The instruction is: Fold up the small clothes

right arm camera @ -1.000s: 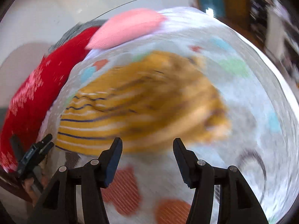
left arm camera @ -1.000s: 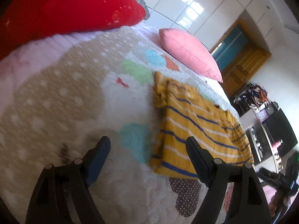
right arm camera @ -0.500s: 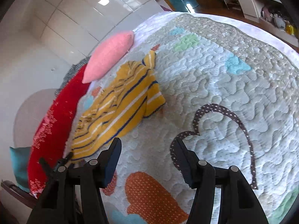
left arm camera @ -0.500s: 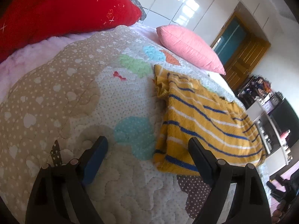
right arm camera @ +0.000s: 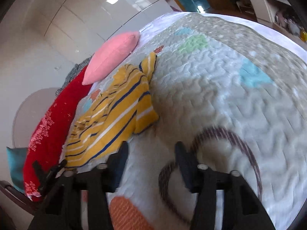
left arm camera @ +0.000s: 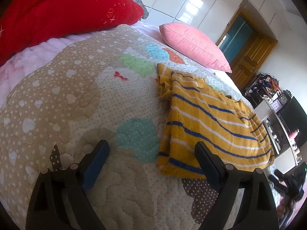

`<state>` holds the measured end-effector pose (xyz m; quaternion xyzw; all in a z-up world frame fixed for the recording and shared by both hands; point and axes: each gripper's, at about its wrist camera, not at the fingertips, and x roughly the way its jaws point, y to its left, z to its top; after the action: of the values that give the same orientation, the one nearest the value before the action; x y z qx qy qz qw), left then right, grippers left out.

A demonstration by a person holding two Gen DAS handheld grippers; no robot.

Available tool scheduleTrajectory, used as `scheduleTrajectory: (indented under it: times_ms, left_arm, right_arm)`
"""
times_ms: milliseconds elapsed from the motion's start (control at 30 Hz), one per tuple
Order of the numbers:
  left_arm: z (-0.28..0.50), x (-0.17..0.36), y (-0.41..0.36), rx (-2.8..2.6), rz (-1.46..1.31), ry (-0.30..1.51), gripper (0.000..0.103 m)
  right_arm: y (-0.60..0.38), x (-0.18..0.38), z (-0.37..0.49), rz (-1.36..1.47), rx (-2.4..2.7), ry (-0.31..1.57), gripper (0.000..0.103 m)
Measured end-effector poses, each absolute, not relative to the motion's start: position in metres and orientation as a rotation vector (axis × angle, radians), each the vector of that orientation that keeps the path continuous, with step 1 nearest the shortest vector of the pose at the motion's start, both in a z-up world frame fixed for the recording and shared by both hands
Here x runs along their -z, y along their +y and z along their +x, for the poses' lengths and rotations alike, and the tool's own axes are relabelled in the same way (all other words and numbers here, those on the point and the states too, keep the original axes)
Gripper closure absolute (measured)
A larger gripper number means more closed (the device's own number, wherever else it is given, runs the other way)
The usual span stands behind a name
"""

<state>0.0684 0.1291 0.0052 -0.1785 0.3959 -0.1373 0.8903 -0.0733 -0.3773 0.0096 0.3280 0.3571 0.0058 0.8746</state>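
The yellow knitted sweater with blue and white stripes (left arm camera: 209,122) is spread on the quilted bed (left arm camera: 80,99). Soft, light, limp; a near corner should be pinched. Left gripper (left arm camera: 151,157) and right gripper (right arm camera: 151,153) are held released, empty.

Legible text, labels, brands, numbers: none in either wrist view. Red cushion (left arm camera: 63,9), at 11 o'clock in the left view, carries printed flower and star motifs only, no lettering.
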Motion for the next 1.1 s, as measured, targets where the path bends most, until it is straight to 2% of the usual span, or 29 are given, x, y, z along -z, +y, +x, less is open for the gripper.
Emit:
scheduleTrajectory:
  times_ms: [200, 233, 267, 400, 433, 567, 633, 700, 733, 800, 833, 867, 1100]
  left_arm:
    - [0.068, -0.005, 0.129, 0.287, -0.372, 0.822, 0.013]
    - [0.068, -0.005, 0.129, 0.286, -0.371, 0.822, 0.013]
    - [0.068, -0.005, 0.129, 0.286, -0.371, 0.821, 0.013]
    - [0.068, -0.005, 0.129, 0.288, -0.374, 0.82, 0.013]
    - [0.068, -0.005, 0.13, 0.29, -0.376, 0.819, 0.013]
    - [0.068, -0.005, 0.13, 0.289, -0.374, 0.819, 0.013]
    - [0.068, -0.005, 0.13, 0.29, -0.375, 0.819, 0.013]
    - [0.068, -0.005, 0.13, 0.288, -0.374, 0.819, 0.013]
    - [0.068, -0.005, 0.13, 0.286, -0.37, 0.82, 0.013]
    - [0.067, -0.005, 0.128, 0.282, -0.362, 0.823, 0.013]
    - [0.067, -0.005, 0.128, 0.281, -0.358, 0.827, 0.013]
    - [0.068, -0.005, 0.128, 0.283, -0.357, 0.834, 0.012]
    - [0.072, -0.016, 0.108, 0.356, -0.379, 0.944, 0.005]
  right_arm:
    - [-0.386, -0.005, -0.032, 0.71, -0.013, 0.738, 0.054]
    - [-0.383, -0.003, -0.024, 0.709, -0.06, 0.767, 0.08]
    - [-0.379, -0.004, -0.02, 0.707, -0.09, 0.791, 0.088]
    - [-0.384, -0.023, -0.022, 0.551, -0.1, 0.829, 0.091]
    - [-0.389, -0.027, -0.023, 0.494, -0.054, 0.842, 0.094]
    - [-0.381, -0.047, -0.029, 0.201, 0.167, 0.841, 0.096]
    - [-0.38, -0.055, -0.035, 0.152, 0.257, 0.812, 0.096]
    - [-0.389, -0.059, -0.045, 0.243, 0.24, 0.769, 0.096]
    - [-0.392, -0.06, -0.052, 0.329, 0.184, 0.742, 0.093]
    - [-0.392, -0.056, -0.06, 0.459, 0.081, 0.719, 0.081]
    - [-0.388, -0.05, -0.065, 0.522, 0.022, 0.716, 0.071]
    - [-0.379, -0.044, -0.067, 0.559, -0.018, 0.722, 0.067]
    - [-0.353, -0.001, -0.057, 0.728, -0.166, 0.811, 0.059]
